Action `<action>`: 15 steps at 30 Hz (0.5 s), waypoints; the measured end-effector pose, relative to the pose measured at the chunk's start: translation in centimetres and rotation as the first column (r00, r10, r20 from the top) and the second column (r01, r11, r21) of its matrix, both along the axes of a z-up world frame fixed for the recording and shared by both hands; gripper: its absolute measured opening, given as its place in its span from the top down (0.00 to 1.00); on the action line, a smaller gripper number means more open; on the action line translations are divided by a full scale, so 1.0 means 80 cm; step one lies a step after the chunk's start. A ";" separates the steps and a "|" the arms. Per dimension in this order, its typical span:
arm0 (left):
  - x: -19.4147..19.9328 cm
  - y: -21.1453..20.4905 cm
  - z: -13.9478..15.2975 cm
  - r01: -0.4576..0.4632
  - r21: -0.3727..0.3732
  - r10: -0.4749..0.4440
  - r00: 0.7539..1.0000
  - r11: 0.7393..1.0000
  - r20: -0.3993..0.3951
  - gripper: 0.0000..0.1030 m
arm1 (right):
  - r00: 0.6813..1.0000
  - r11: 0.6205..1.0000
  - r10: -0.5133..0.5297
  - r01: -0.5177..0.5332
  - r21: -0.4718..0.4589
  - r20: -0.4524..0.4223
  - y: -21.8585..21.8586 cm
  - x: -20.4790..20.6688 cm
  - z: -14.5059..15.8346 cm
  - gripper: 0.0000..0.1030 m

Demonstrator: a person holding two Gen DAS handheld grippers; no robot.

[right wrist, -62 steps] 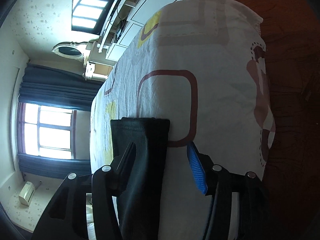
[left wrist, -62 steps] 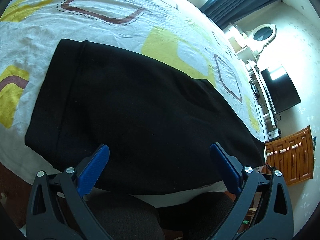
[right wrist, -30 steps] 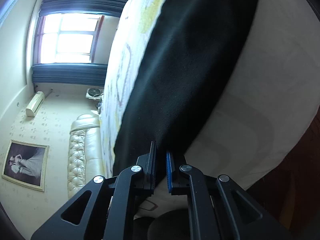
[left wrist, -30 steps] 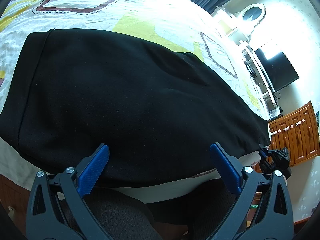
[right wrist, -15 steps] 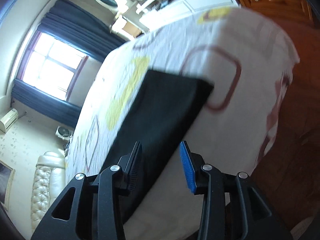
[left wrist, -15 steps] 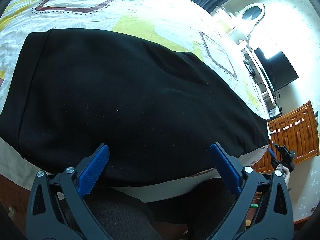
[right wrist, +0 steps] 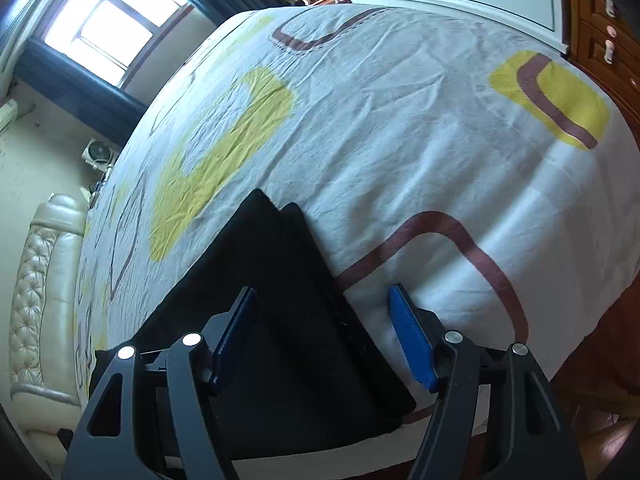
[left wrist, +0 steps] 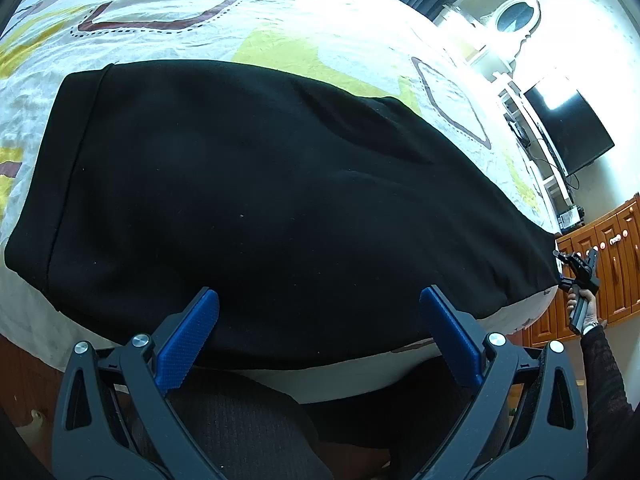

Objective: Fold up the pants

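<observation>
Black pants (left wrist: 260, 200) lie flat along the near edge of a bed, legs together, waistband at the left. My left gripper (left wrist: 318, 320) is open and empty, hovering at the pants' near edge. In the right wrist view the leg cuffs (right wrist: 280, 272) lie on the sheet, two hems slightly offset. My right gripper (right wrist: 322, 332) is open just above the cuff end and holds nothing. It also shows in the left wrist view (left wrist: 578, 272), small, beside the cuffs.
The bed sheet (right wrist: 400, 120) is white with yellow and brown shapes. A wooden cabinet (left wrist: 608, 272) and a wall TV (left wrist: 568, 132) stand beyond the foot of the bed. A cream padded headboard (right wrist: 36, 300) and a window (right wrist: 100, 20) are at the far side.
My right gripper was shut on the pants' edge a second ago; it has let go, opened wide and swung over the cuff end. My left gripper stayed open, barely moving.
</observation>
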State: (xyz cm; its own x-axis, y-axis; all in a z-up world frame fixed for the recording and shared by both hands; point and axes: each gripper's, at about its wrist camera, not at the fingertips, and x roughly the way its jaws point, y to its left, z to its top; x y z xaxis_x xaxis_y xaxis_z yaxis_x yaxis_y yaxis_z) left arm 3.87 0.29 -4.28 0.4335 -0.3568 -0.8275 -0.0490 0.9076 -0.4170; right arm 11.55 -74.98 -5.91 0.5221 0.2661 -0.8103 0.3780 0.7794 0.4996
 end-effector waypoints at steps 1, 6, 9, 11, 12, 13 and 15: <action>0.001 0.001 -0.001 -0.006 -0.003 0.006 1.000 1.000 -0.003 0.03 | 0.999 0.999 0.038 -0.039 -0.017 -0.019 0.016 0.005 0.000 0.49; -0.002 0.003 0.007 -0.077 -0.013 0.077 0.997 0.997 0.005 0.03 | 0.992 0.989 0.108 -0.115 -0.095 -0.071 0.042 0.008 0.015 0.81; -0.004 0.002 0.021 -0.073 -0.003 0.073 0.997 0.997 0.032 0.03 | 0.996 0.982 0.055 -0.067 -0.175 -0.073 0.043 0.011 0.031 0.82; -0.003 0.004 0.030 -0.060 0.011 0.060 0.997 0.998 0.049 0.03 | 0.992 0.983 0.031 -0.052 -0.173 -0.121 0.046 0.016 0.023 0.82; -0.002 0.007 0.033 -0.055 0.018 0.054 0.997 0.998 0.054 0.03 | 0.992 0.983 0.025 -0.047 -0.178 -0.121 0.047 0.016 0.027 0.82; 0.000 0.011 0.035 -0.053 0.026 0.052 0.997 0.998 0.056 0.03 | 0.994 0.985 0.023 -0.041 -0.168 -0.108 0.048 0.015 0.034 0.82; 0.001 0.022 0.038 -0.056 0.041 0.054 0.997 0.998 0.053 0.03 | 0.998 0.994 0.008 -0.015 -0.112 -0.056 0.047 0.008 0.052 0.82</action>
